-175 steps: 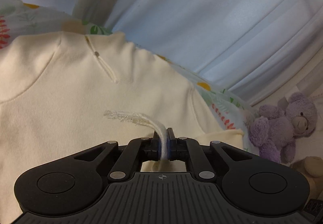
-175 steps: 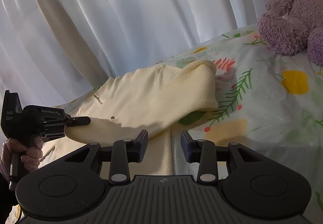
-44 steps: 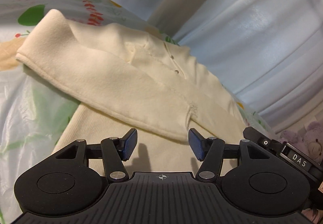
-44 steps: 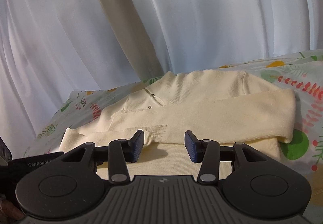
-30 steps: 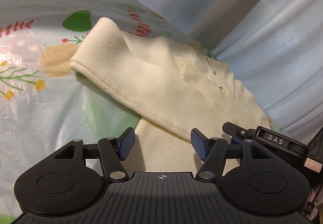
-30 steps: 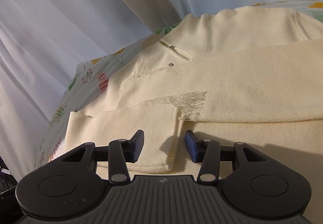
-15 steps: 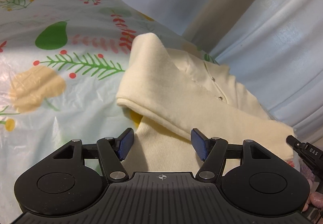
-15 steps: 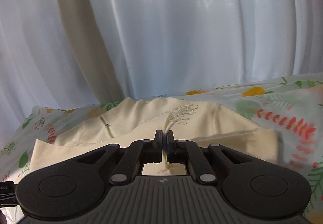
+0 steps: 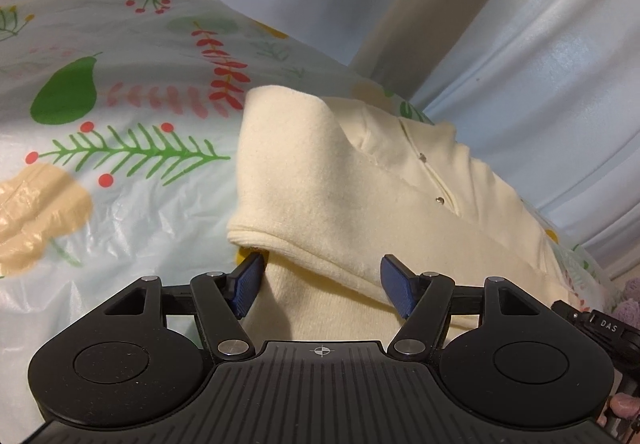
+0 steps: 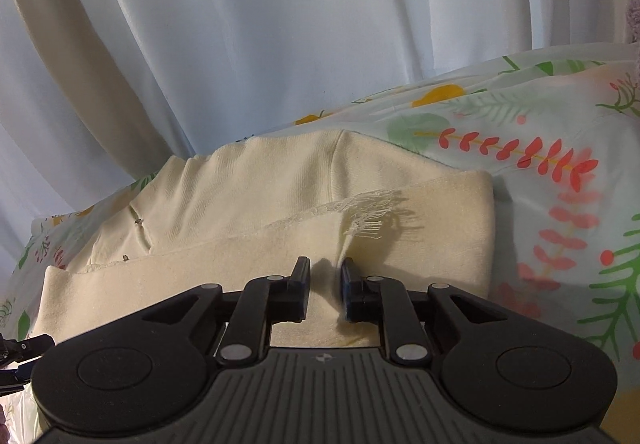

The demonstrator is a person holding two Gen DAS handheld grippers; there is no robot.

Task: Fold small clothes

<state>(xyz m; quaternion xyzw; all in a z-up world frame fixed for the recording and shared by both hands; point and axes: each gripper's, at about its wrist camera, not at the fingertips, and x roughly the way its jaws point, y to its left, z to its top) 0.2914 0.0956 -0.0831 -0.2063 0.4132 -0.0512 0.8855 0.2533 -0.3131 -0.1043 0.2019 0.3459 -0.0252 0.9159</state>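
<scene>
A small cream sweater (image 9: 360,203) lies on a floral plastic sheet (image 9: 100,163), with both sleeves folded across the chest. My left gripper (image 9: 322,286) is open and empty, its blue pads (image 9: 248,282) straddling the folded left edge just above the body. In the right wrist view the sweater (image 10: 260,195) shows a frayed lace cuff (image 10: 372,211). My right gripper (image 10: 325,282) is partly open over the sleeve, with a ridge of cream fabric standing between the fingers, no longer pinched.
White curtains (image 10: 280,43) hang close behind the bed. The floral sheet (image 10: 560,183) extends to the right. A purple plush toy (image 9: 628,304) sits at the far right edge, behind the other gripper's handle (image 9: 600,324).
My right gripper was shut on the sleeve fabric half a second ago and has now opened a little, letting the sleeve rest across the chest. My left gripper moved closer to the folded edge.
</scene>
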